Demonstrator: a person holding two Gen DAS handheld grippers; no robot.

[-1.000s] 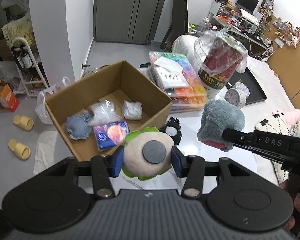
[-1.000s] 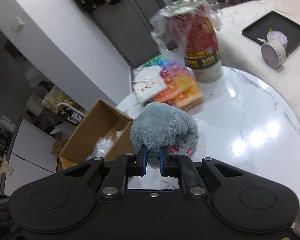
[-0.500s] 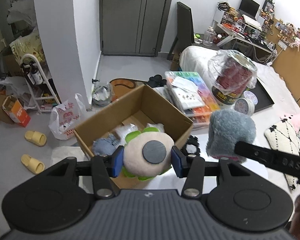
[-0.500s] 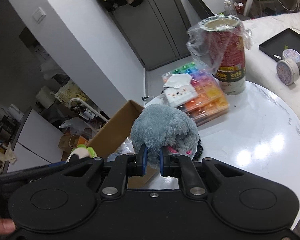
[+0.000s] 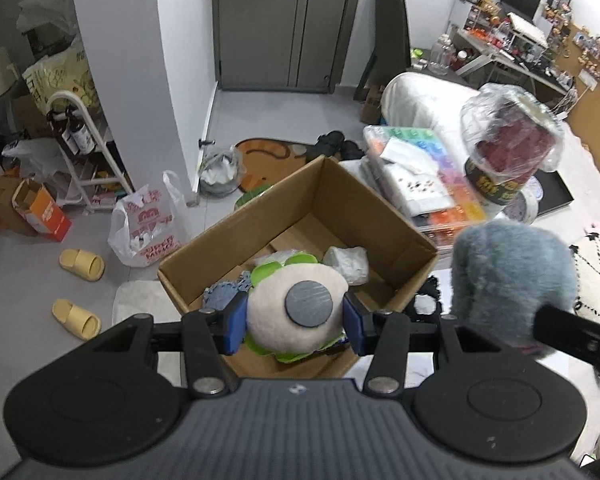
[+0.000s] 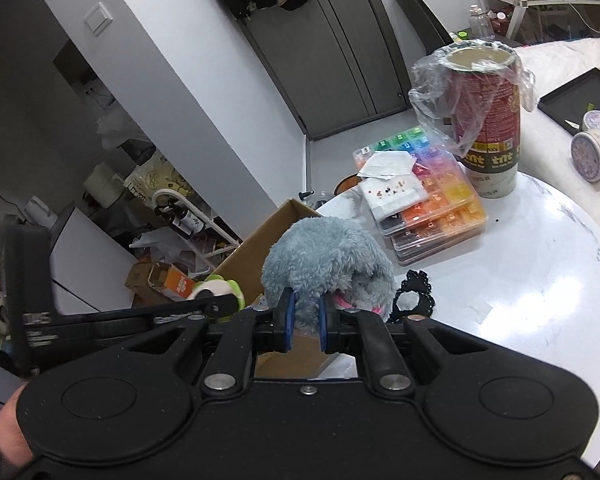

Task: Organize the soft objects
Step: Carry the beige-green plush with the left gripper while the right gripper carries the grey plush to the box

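While the left wrist view looks down, the left gripper [image 5: 295,317] pinches a cream plush with green petals [image 5: 296,322] between its blue pads, held over the open cardboard box [image 5: 384,200] just ahead of the fingers. Inside the box, beyond the plush, lie a white bundle [image 5: 346,265] and a bluish piece [image 5: 220,294]. To the right, a grey fluffy toy [image 5: 512,280] hangs at the tip of the other tool.

From the right wrist view, the right gripper [image 6: 306,322] is pressed onto the grey fluffy toy [image 6: 328,260], beside the box edge [image 6: 256,244]. Ahead and right, on the white table [image 6: 540,280], sit a colourful bead case [image 6: 432,200] and a tall can [image 6: 486,120]
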